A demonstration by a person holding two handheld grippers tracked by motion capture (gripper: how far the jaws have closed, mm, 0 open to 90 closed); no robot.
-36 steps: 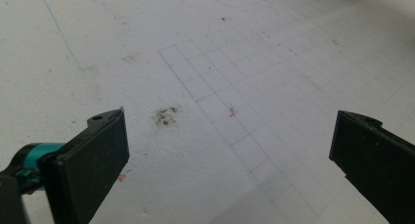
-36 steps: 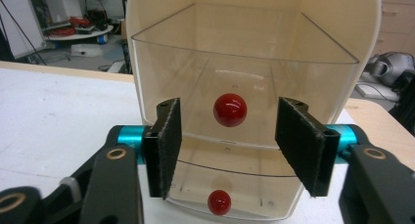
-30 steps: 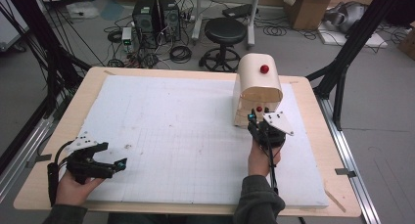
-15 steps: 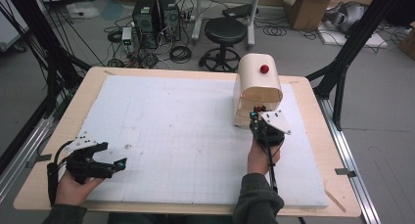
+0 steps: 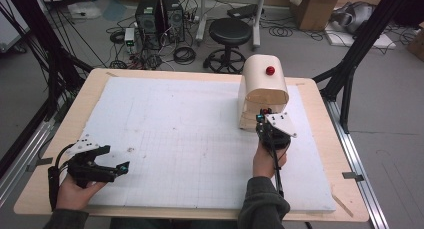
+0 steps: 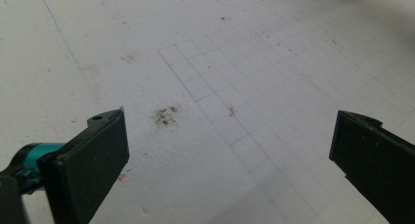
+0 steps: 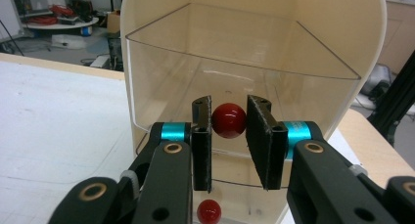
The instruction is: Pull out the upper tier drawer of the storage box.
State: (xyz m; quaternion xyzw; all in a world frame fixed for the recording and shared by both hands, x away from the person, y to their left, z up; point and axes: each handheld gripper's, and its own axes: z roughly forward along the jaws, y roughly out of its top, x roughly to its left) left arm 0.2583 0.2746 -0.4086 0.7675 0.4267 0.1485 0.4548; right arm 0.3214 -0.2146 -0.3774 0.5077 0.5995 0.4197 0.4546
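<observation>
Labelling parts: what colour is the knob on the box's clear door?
Red knob, clearest in the right gripper view.

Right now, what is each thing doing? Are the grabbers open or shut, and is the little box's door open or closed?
right gripper: shut on the red knob of the clear door.
clear door: looks closed, hanging over the front of the box.
wooden box: upright on the white mat.
left gripper: open, holding nothing, over the mat.
lower red knob: untouched, below the jaws.
</observation>
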